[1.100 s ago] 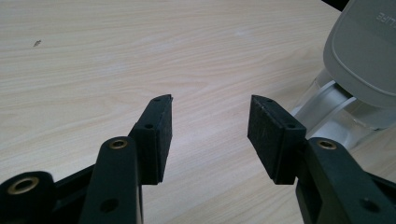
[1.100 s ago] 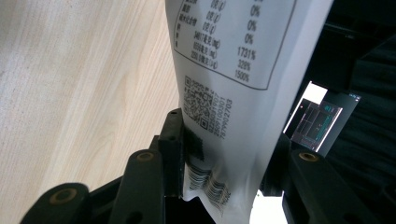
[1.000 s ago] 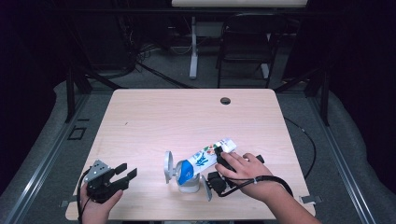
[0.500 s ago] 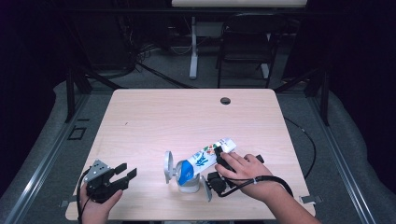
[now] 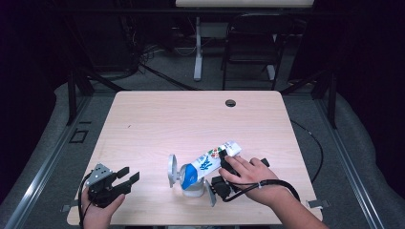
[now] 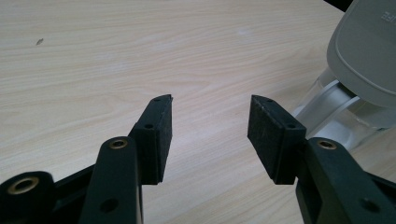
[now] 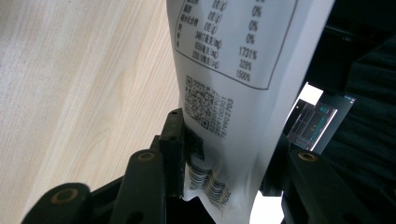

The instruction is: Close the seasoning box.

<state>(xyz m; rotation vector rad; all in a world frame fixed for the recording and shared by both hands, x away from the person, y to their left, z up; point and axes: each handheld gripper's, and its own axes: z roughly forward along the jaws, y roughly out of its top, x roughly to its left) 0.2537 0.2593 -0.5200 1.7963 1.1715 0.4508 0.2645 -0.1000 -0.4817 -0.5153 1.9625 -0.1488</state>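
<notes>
Right tool (image 5: 224, 164) clamped on pouch (image 5: 207, 164), tilted over clear container (image 5: 193, 187) near desk (image 5: 191, 119) front edge; pouring underway, unfinished. Left tool (image 5: 129, 175) apart, empty.

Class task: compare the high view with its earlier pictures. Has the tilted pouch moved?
No. The pouch keeps its tilt over the container, equally far from the table's hole.

A: Counts? One table (image 5: 157, 124), two grippers – left gripper (image 5: 128, 175), right gripper (image 7: 224, 154).
B: Add one printed pouch (image 5: 210, 162), one clear container (image 5: 193, 187) with one grey lid (image 5: 172, 170). One chair (image 5: 250, 45) behind.
</notes>
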